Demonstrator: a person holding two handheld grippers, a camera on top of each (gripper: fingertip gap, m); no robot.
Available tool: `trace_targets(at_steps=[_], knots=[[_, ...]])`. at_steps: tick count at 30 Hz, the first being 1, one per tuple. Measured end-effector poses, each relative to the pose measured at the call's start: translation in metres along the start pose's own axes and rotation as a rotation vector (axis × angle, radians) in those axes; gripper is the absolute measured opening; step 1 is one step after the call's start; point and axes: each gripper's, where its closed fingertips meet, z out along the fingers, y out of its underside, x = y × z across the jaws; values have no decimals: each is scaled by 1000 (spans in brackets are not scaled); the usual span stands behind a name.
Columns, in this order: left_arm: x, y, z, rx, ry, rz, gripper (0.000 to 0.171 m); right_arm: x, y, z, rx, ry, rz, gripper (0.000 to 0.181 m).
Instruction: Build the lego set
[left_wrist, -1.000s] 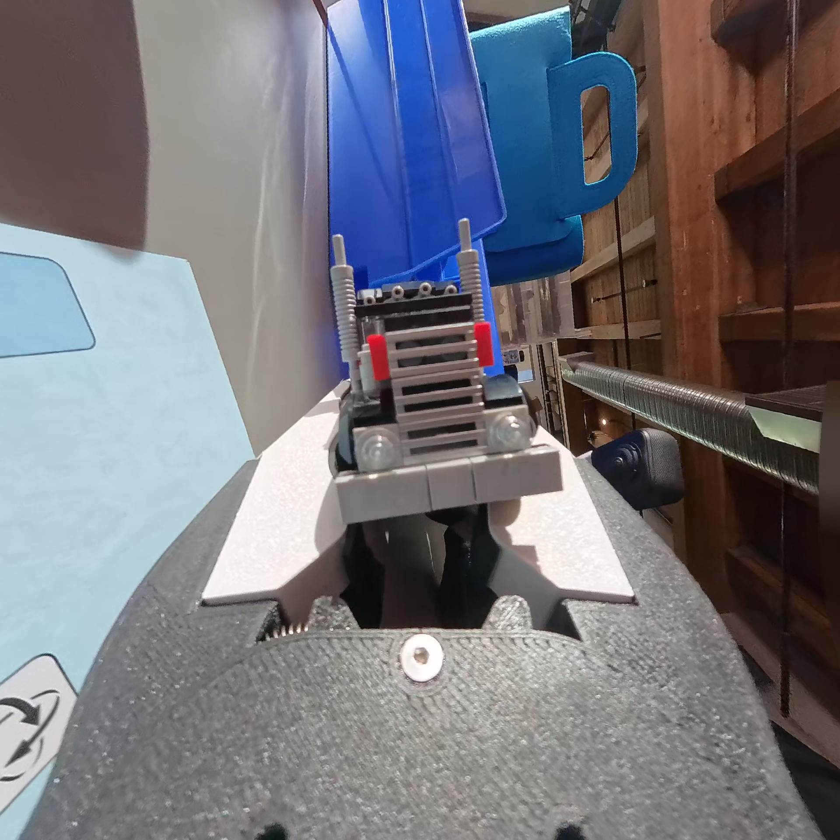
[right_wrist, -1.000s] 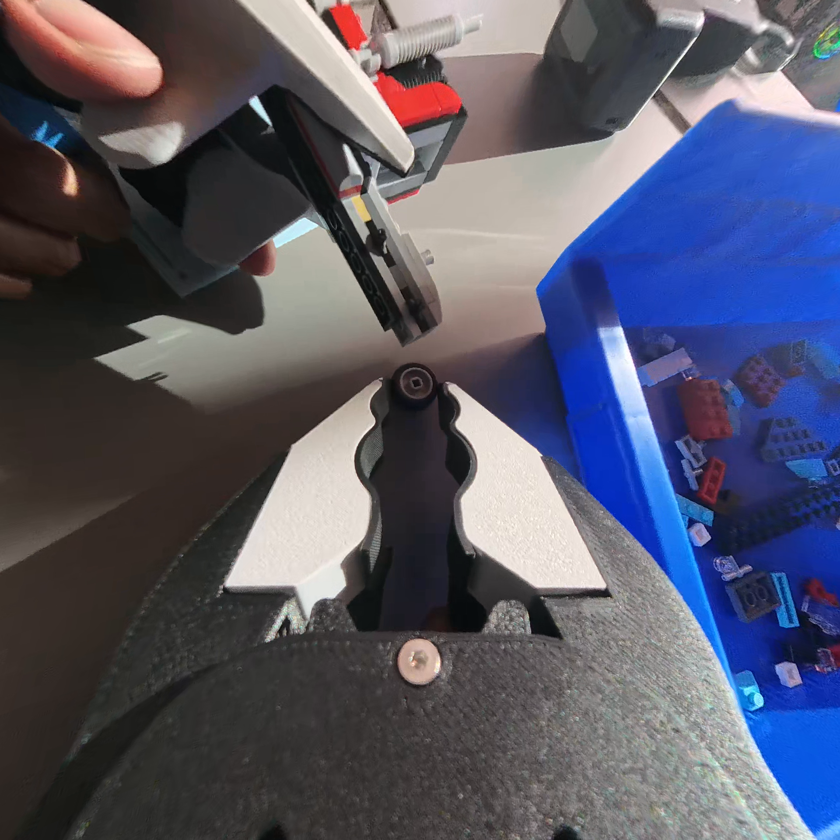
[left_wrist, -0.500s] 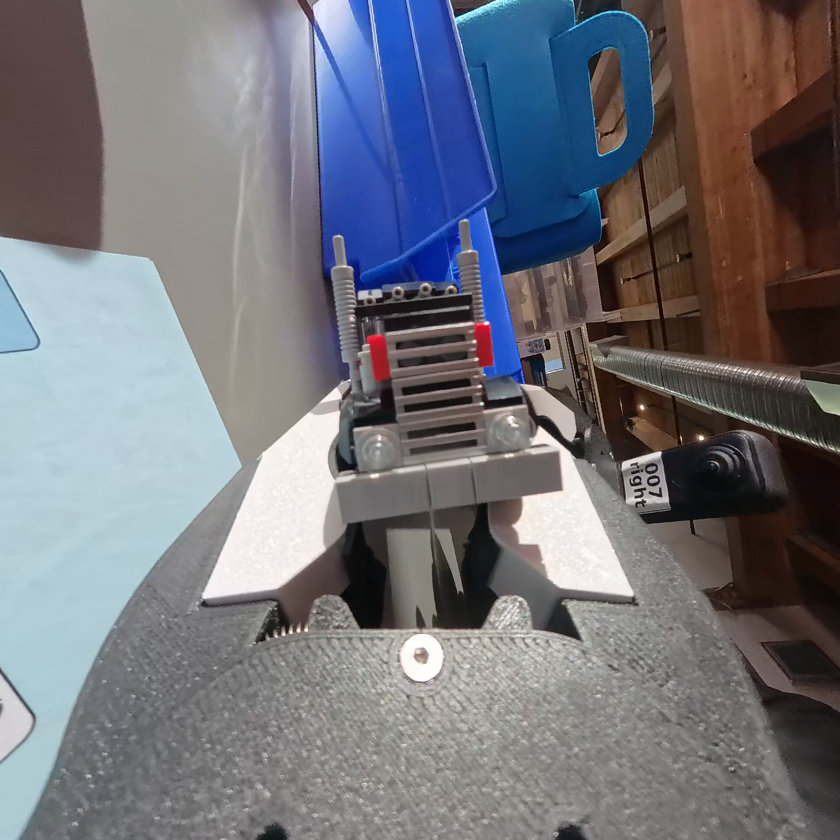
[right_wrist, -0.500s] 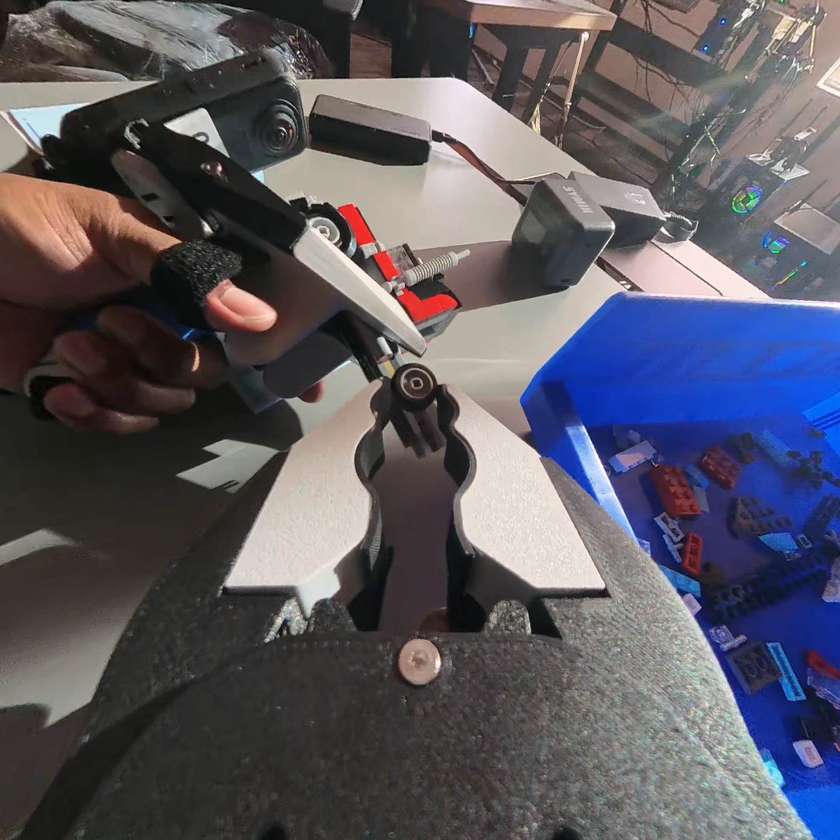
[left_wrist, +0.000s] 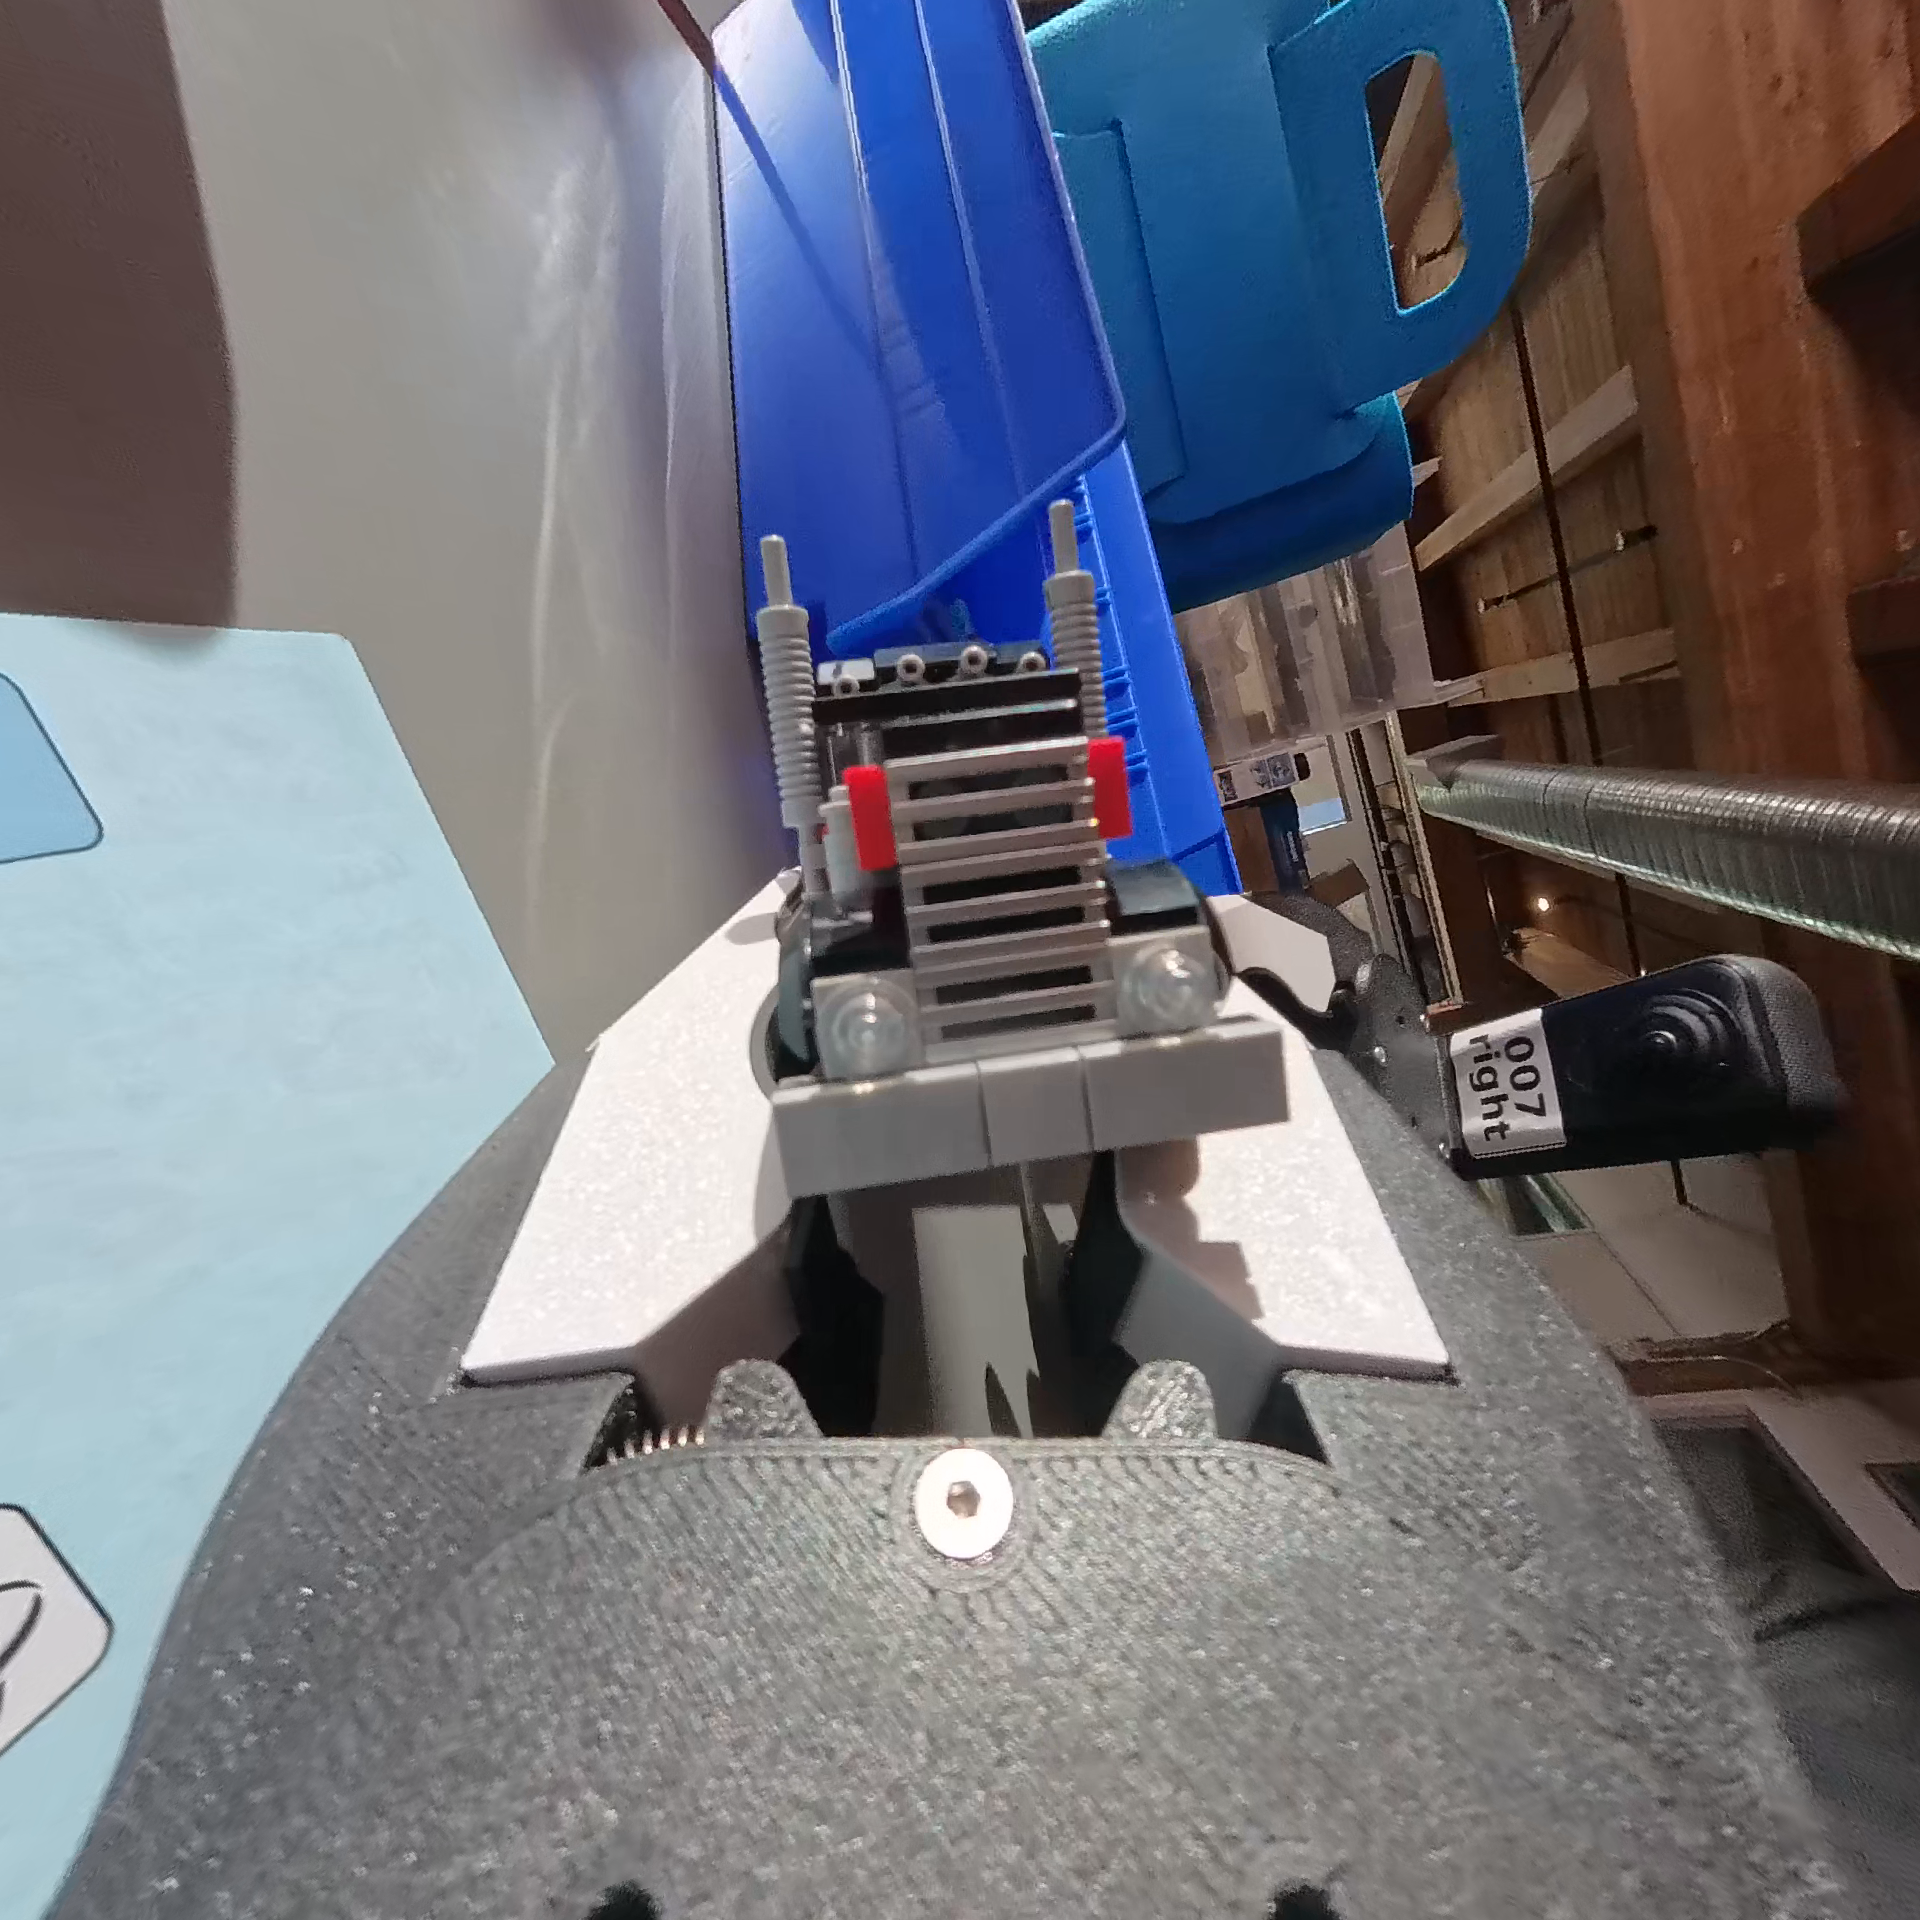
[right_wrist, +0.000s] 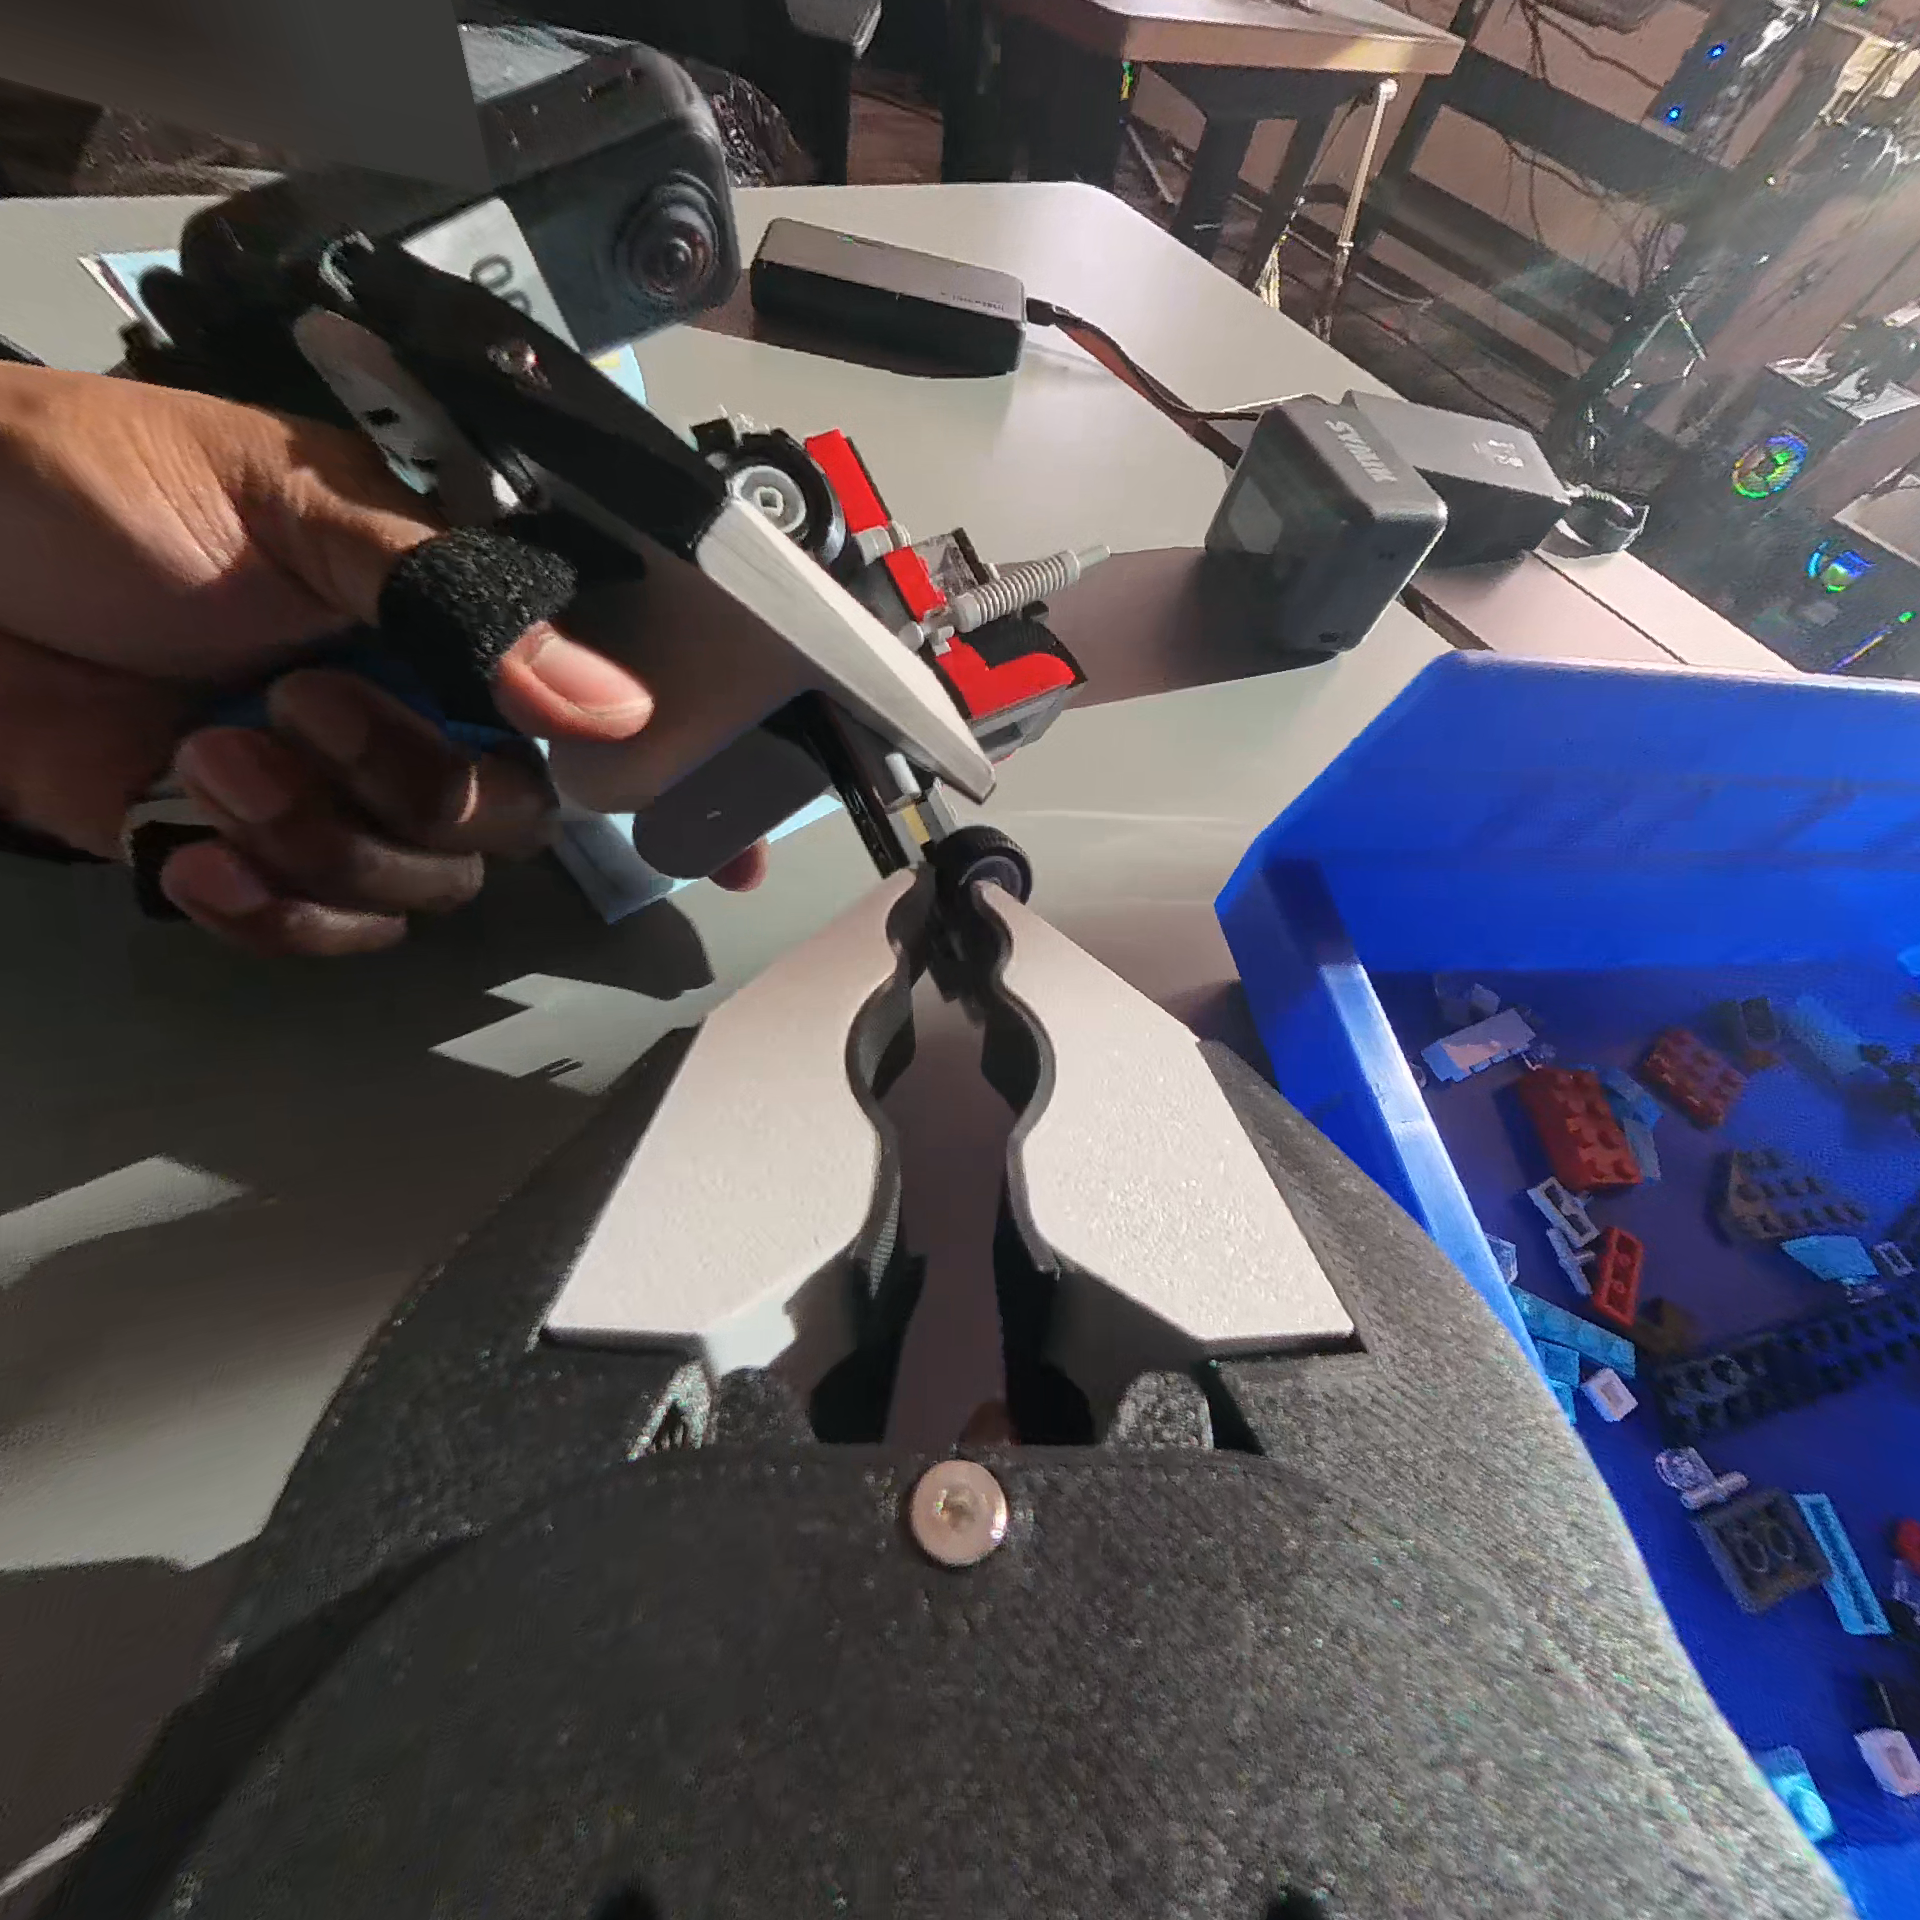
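Toy truck (left_wrist: 997, 894) is sitting clamped between the closed-in fingers of the left gripper (left_wrist: 1023, 1049), grille facing the camera, held in the air above the grey table (right_wrist: 1122, 727). Right gripper (right_wrist: 961, 888) is pinching a small black wheel (right_wrist: 982, 860) at its nearly closed tips, touching the truck's underside. Blue bin (right_wrist: 1558, 831) of loose bricks (right_wrist: 1579, 1127) is standing just to the right.

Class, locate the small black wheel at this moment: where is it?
In the right wrist view, the small black wheel is pinched at the tips of the right claw, against the underside of the lego truck held by the left claw, left of the blue bin.
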Motion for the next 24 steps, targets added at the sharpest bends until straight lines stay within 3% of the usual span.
trace_targets(at_steps=[24], knots=[[8,3,2,-6,73,-55,52,2,-5,-8,55,-14,9,12]])
